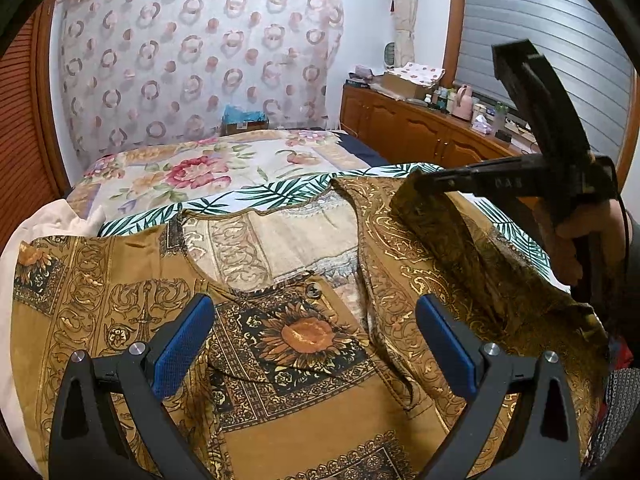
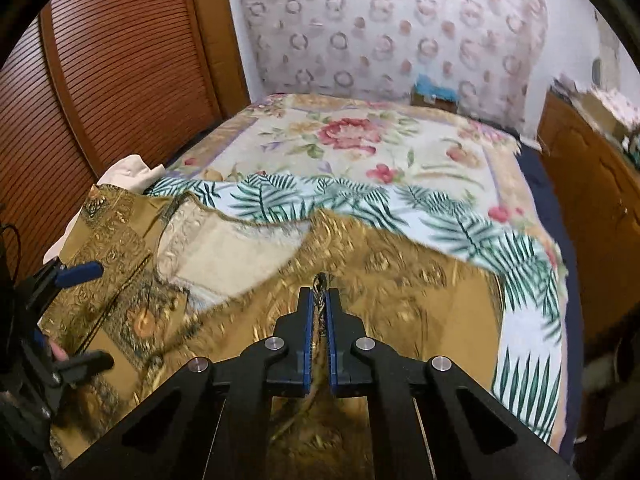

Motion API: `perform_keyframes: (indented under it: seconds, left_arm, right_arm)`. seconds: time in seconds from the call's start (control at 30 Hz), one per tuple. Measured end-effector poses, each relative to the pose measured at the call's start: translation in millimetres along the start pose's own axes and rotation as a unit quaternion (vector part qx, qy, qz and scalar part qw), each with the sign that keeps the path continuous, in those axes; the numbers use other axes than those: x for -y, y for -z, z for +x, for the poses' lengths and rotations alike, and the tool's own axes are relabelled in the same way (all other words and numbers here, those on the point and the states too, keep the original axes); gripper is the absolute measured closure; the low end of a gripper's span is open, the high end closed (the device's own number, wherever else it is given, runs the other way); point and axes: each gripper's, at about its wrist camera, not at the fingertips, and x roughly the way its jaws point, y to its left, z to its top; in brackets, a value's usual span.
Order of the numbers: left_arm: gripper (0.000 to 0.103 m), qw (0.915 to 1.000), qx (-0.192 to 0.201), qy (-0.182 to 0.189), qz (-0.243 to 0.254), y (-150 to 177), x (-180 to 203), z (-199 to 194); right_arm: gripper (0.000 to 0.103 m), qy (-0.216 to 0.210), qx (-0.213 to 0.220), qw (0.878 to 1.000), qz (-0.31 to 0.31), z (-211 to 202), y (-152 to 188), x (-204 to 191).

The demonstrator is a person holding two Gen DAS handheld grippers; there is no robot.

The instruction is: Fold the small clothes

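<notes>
Item: brown gold-patterned shirt, lying spread front-up on the bed over a palm-print sheet, apparently for folding. Right tool is pinching its lifted side edge, likely to carry it inward. Left tool is hovering wide and empty above the chest.

Two wrist fisheyes low over the bed, angled downward — shared: gold shirt, headboard wall.
</notes>
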Motion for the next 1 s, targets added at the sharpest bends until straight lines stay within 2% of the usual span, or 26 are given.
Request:
perform_keyframes:
  seconds: [0.13, 0.2, 0.27, 0.33, 0.43, 0.53, 0.8, 1.0]
  left_arm:
    - [0.002, 1.0000, 0.003, 0.000, -0.001, -1, 0, -2]
    - [0.002, 1.0000, 0.003, 0.000, 0.000, -1, 1, -2]
    - [0.002, 1.0000, 0.002, 0.001, 0.001, 0, 1, -2]
    - [0.002, 1.0000, 0.000, 0.000, 0.001, 0, 1, -2]
    - [0.002, 1.0000, -0.002, -0.004, 0.000, -1, 0, -1]
    - [0.002, 1.0000, -0.005, -0.007, -0.002, -1, -2, 1]
    - [0.002, 0.9997, -0.014, -0.020, -0.008, 0, -6, 7]
    - [0.002, 0.9987, -0.023, -0.039, -0.024, -6, -18, 5]
  right_arm:
    - [0.097, -0.033, 0.003, 0.999, 0.001, 6, -8, -9]
    - [0.097, -0.040, 0.005, 0.999, -0.010, 2, -8, -1]
    - [0.090, -0.048, 0.000, 0.999, -0.012, 0, -7, 3]
    - [0.068, -0.032, 0.004, 0.999, -0.017, -5, -8, 8]
    - [0.051, -0.013, 0.011, 1.000, -0.012, -15, -3, 15]
    - [0.047, 0.021, 0.009, 1.000, -0.009, -19, 8, 26]
    - [0.047, 0.105, -0.018, 0.994, 0.023, -12, 42, 75]
    - [0.047, 0.108, -0.027, 0.993, 0.037, 7, 52, 91]
